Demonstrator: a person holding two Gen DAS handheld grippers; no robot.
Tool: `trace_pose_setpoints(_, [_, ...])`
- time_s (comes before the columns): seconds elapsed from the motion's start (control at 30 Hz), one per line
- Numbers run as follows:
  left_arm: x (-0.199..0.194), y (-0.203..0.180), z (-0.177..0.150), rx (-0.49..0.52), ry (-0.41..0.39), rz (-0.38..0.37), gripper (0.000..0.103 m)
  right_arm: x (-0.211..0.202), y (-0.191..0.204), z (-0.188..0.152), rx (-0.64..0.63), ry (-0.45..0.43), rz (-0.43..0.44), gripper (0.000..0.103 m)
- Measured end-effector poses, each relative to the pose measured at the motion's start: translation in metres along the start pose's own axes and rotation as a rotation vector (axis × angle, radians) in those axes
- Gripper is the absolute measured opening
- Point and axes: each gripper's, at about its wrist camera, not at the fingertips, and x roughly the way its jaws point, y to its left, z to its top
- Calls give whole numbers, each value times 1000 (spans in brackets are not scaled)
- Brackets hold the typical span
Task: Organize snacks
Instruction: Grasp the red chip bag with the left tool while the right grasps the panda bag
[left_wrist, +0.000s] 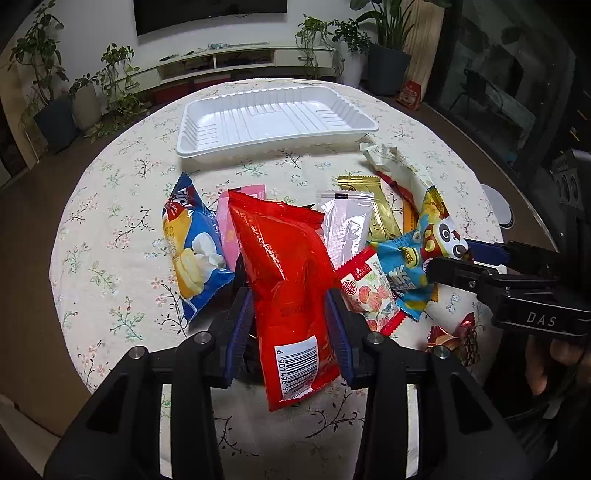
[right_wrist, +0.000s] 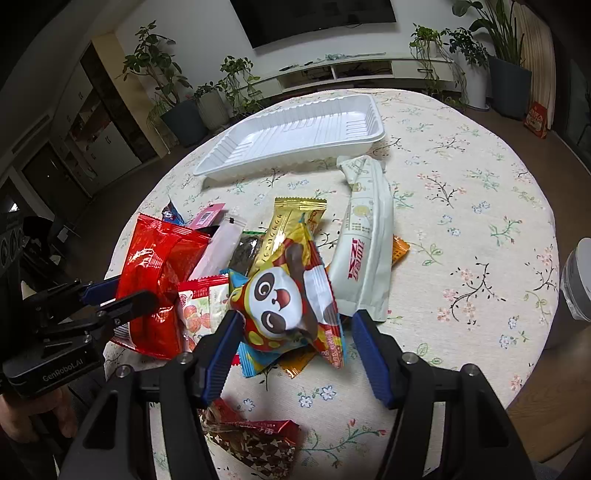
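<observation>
A red snack bag (left_wrist: 288, 266) lies lengthwise between the blue pads of my left gripper (left_wrist: 290, 317), which press on both of its sides. In the right wrist view the same left gripper (right_wrist: 129, 291) holds the red snack bag (right_wrist: 159, 273) at the left of the pile. My right gripper (right_wrist: 295, 317) stands open around a panda-print pack (right_wrist: 284, 295); its left pad touches the pack and the right pad is apart from it. The white tray (left_wrist: 207, 147) sits bare at the far side of the table, behind the pile.
Around the red bag lie a blue cake pack (left_wrist: 195, 251), a pink pack (left_wrist: 227, 221), a clear sachet (left_wrist: 347, 225), a gold bar (left_wrist: 376, 206), a long white pack (right_wrist: 369, 251) and a strawberry pack (left_wrist: 369, 291). A brown star-print pack (right_wrist: 255, 439) lies near the front edge.
</observation>
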Motion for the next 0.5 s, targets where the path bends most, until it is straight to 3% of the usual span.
trace_pose_setpoints(0.27, [-4, 4, -1, -18, -13, -47, 24, -2, -4, 1, 34, -7, 37, 65])
trace_pose_setpoints(0.5, [-17, 15, -8, -70, -52, -101, 24, -8, 7, 3, -16, -63, 54, 65])
